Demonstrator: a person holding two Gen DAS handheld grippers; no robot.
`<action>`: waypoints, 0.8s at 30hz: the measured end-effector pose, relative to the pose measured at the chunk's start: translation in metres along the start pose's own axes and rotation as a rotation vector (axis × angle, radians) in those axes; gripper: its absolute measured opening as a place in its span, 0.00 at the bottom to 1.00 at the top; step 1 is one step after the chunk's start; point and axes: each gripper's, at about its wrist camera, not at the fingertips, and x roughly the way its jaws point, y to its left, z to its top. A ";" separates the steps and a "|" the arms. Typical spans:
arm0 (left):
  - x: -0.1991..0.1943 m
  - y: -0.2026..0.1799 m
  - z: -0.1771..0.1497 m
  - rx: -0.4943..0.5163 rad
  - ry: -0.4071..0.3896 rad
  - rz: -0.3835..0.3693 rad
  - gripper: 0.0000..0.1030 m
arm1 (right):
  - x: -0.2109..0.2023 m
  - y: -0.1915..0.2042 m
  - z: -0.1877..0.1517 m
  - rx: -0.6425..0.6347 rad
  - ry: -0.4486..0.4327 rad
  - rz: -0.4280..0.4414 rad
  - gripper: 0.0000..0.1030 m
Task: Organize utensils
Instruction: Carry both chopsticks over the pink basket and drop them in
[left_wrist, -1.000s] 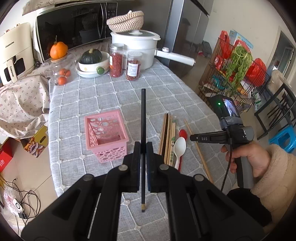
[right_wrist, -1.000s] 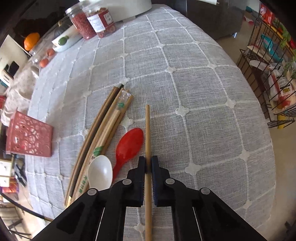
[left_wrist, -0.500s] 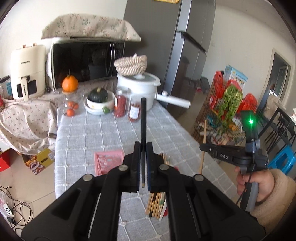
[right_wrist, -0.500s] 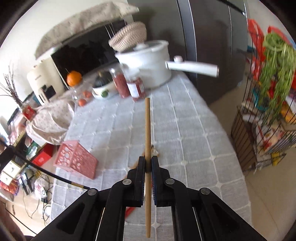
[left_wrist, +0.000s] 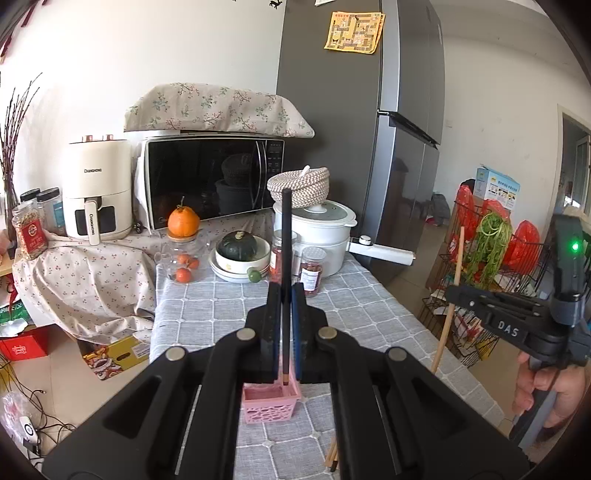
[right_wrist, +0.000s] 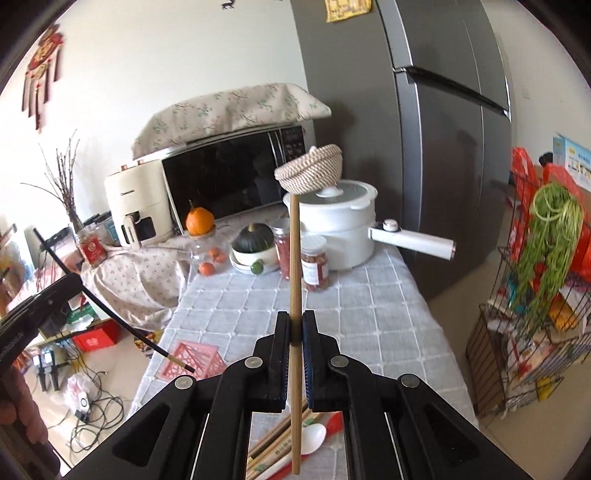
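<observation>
My left gripper (left_wrist: 283, 291) is shut on a black chopstick (left_wrist: 285, 236), held upright with its lower tip just above the pink basket (left_wrist: 269, 402). My right gripper (right_wrist: 295, 321) is shut on a wooden chopstick (right_wrist: 294, 258), held upright above the table. From the right wrist view the black chopstick (right_wrist: 110, 314) slants down toward the pink basket (right_wrist: 192, 363). The right gripper with its wooden chopstick (left_wrist: 448, 299) shows at the right of the left wrist view. More chopsticks (right_wrist: 275, 448), a white spoon (right_wrist: 312, 441) and a red spoon (right_wrist: 328, 424) lie on the cloth below the right gripper.
At the table's far end stand a white pot (left_wrist: 321, 236) with a woven basket on it, two jars (left_wrist: 312, 269), a bowl with a squash (left_wrist: 238, 254) and a glass jar of oranges (left_wrist: 183, 264). A microwave (left_wrist: 210, 184) and air fryer (left_wrist: 98, 195) stand behind. A wire rack (right_wrist: 532, 314) stands right of the table.
Both grippers have lifted and tilted their chopsticks from lying along the table to upright. The left gripper has moved over the pink basket.
</observation>
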 end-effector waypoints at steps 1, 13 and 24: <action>0.001 0.000 -0.001 0.002 0.001 0.006 0.06 | -0.001 0.003 0.000 -0.006 -0.005 0.005 0.06; 0.026 0.006 -0.013 0.022 0.074 0.072 0.06 | 0.005 0.026 -0.002 -0.037 -0.018 0.044 0.06; 0.067 0.012 -0.027 -0.001 0.207 0.073 0.06 | 0.018 0.041 -0.003 -0.036 -0.001 0.093 0.06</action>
